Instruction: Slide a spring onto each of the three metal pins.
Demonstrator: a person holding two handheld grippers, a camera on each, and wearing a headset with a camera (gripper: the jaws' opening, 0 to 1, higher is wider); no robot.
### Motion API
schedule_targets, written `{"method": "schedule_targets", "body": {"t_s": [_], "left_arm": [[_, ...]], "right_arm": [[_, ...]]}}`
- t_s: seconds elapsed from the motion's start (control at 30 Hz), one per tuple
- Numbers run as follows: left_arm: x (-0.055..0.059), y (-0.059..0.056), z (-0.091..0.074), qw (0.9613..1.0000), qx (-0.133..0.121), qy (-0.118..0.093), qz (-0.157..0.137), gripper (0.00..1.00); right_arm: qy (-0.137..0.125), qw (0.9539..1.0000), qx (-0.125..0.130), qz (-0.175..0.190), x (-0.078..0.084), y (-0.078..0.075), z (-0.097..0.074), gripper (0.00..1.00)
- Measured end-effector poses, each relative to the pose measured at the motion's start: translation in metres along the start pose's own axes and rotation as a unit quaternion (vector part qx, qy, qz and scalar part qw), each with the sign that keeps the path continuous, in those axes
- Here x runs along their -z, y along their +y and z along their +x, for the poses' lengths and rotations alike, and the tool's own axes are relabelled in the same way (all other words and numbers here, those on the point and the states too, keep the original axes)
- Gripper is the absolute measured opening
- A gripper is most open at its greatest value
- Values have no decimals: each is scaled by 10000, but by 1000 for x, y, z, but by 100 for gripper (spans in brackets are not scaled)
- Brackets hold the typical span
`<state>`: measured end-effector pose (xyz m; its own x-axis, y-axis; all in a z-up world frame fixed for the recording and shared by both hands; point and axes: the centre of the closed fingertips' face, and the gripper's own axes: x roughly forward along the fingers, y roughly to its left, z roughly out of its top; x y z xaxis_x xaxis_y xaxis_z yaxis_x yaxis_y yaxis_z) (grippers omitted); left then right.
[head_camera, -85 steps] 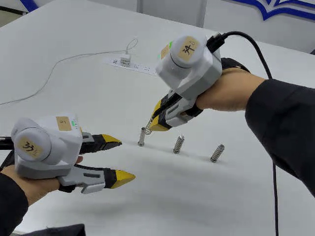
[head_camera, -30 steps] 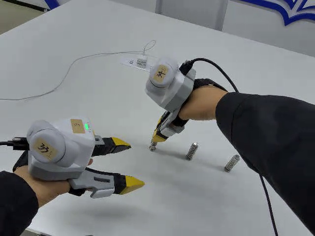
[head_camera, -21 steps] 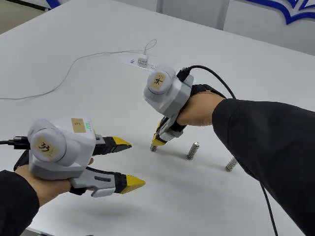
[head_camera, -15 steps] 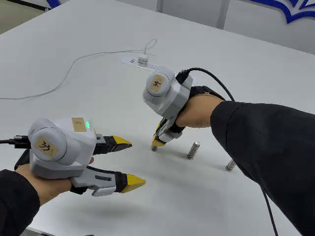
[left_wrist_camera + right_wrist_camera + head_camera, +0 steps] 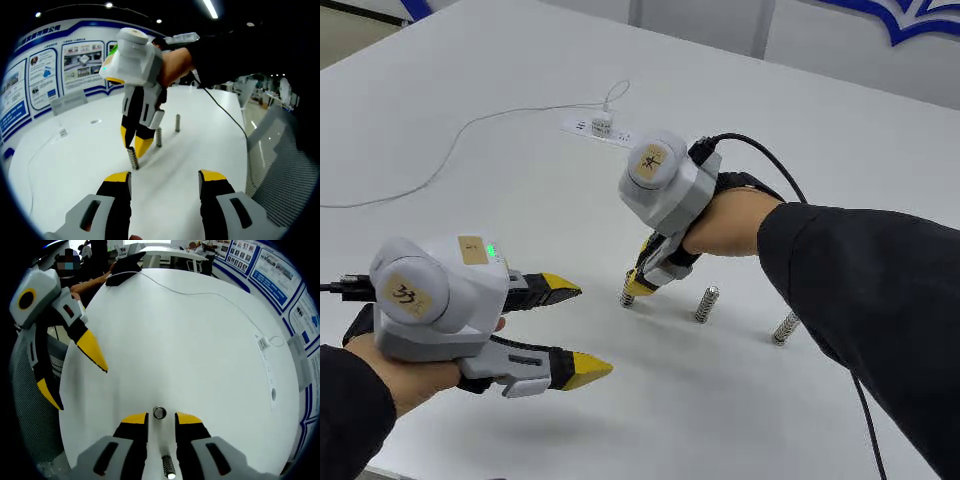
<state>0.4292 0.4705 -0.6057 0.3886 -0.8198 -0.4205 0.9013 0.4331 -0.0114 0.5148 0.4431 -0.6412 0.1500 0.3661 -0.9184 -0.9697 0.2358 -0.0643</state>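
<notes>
We are pointing the right gripper (image 5: 638, 286) steeply down at the leftmost pin (image 5: 159, 413) of the row. The pin is standing upright on the white surface (image 5: 740, 400) with a spring (image 5: 132, 158) coiled around it. The right gripper's jaws are parted only narrowly and are straddling the top of that spring. In the right gripper view a thin gap is showing on each side of the coil, so we cannot tell whether the yellow tips are touching it. The middle spring (image 5: 706, 303) and the far spring (image 5: 785, 327) are sitting on their own pins to the right, spaced apart. We are holding the left gripper (image 5: 590, 328) above the surface, nearer to us and apart from the row. Its jaws are spread wide, gripping nothing, and are aiming toward the pins.
</notes>
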Motion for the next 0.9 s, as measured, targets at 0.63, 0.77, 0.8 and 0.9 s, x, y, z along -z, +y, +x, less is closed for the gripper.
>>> {"method": "schedule_targets", "body": {"t_s": [0.63,0.77,0.8,0.9], "left_arm": [[-5,2,2,10000,5,10,-25,58],[-5,2,3,10000,10,17,-9,59],[-6,2,3,10000,10,18,-7,59],[-6,3,3,10000,9,19,-7,59]], "right_arm": [[-797,9954,345,395,21,-8,-42,40],[-946,9929,485,527,29,-10,-49,44],[-974,9924,501,555,31,-10,-51,45],[-1053,9906,593,641,38,-11,-57,47]]}}
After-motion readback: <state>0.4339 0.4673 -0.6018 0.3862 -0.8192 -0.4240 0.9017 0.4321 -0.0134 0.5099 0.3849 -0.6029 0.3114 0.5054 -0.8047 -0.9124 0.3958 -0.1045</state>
